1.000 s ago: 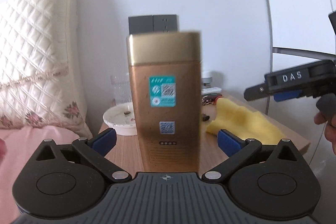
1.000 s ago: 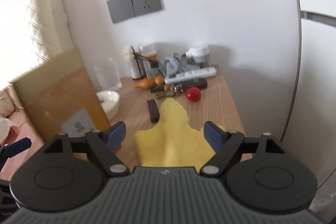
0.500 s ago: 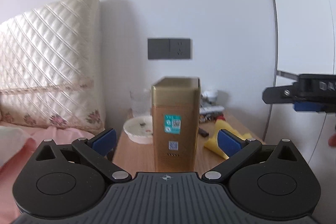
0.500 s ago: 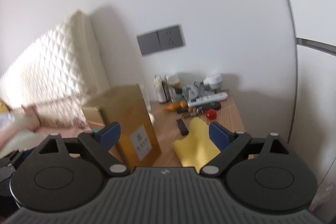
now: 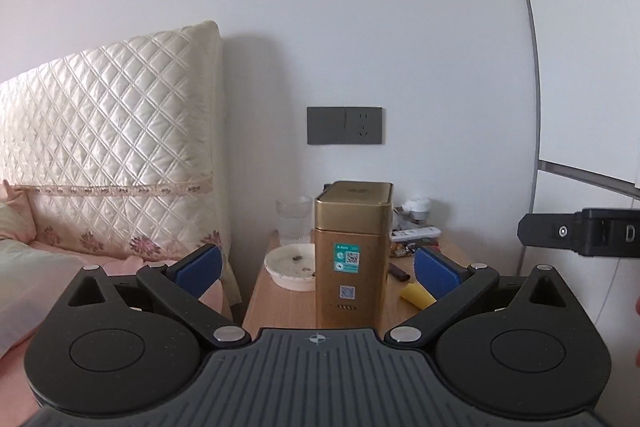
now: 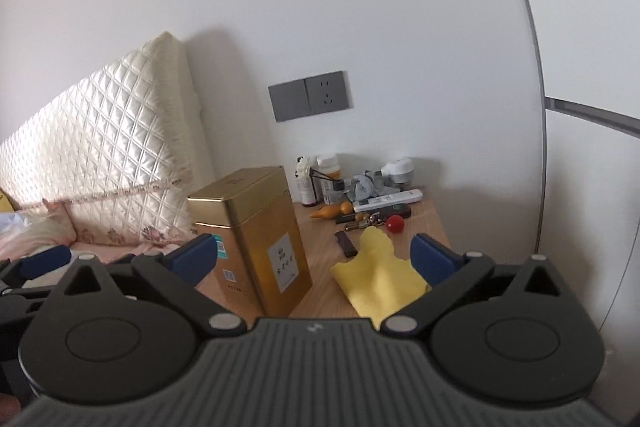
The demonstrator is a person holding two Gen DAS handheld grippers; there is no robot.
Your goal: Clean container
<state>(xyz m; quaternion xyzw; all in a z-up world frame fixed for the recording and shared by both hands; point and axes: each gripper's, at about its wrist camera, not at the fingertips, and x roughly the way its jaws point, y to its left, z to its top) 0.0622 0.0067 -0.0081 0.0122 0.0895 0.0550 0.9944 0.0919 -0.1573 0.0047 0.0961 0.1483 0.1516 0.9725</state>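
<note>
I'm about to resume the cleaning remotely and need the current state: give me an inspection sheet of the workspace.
Surface: wooden nightstand, crowded toward the wall.
Job's things: gold tin upright, lid on, near the front edge; yellow cloth lies crumpled to its right, apart from it.
Clutter: white dish with crumbs, glass, remote, red ball, bottles, dark lighter.
Grippers: left gripper open, tin framed between its fingers but not touched; right gripper open, empty.
Cables: nothing seen.
Surroundings: quilted headboard, pink bedding, grey wall socket.
</note>
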